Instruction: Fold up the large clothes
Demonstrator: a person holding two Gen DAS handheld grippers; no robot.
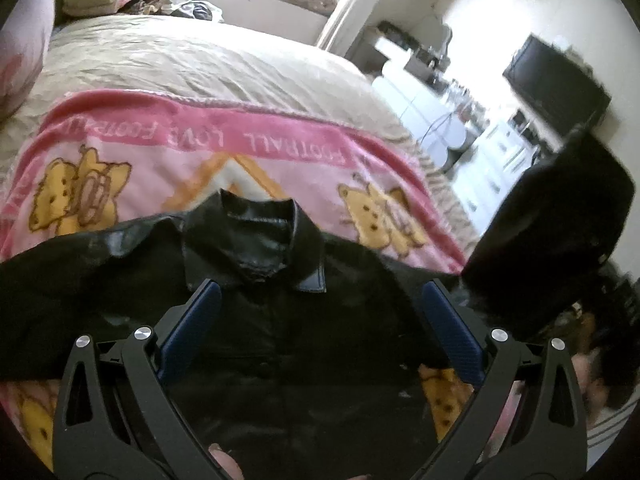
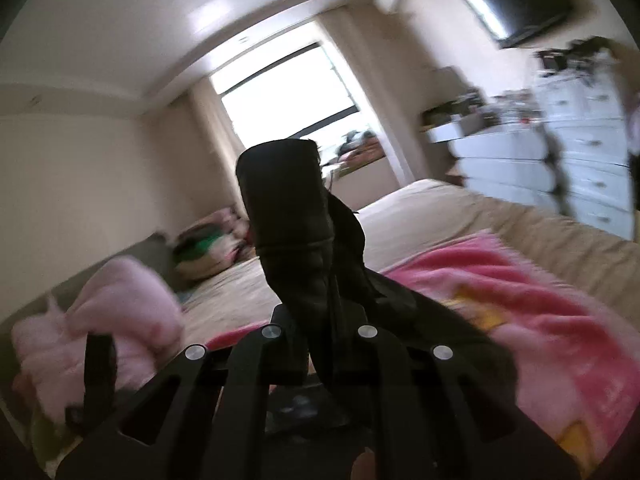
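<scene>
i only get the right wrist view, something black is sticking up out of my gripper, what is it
Observer: A sleeve of a black jacket; the rest lies on a pink blanket on the bed.
Operator: which way is the jacket lying
Observer: Front up, collar pointing away from the left gripper.
Operator: is the left holding any of it
Observer: No, it is open above the chest, below the collar.

Beige bedspread lies open beyond the black jacket.
</scene>
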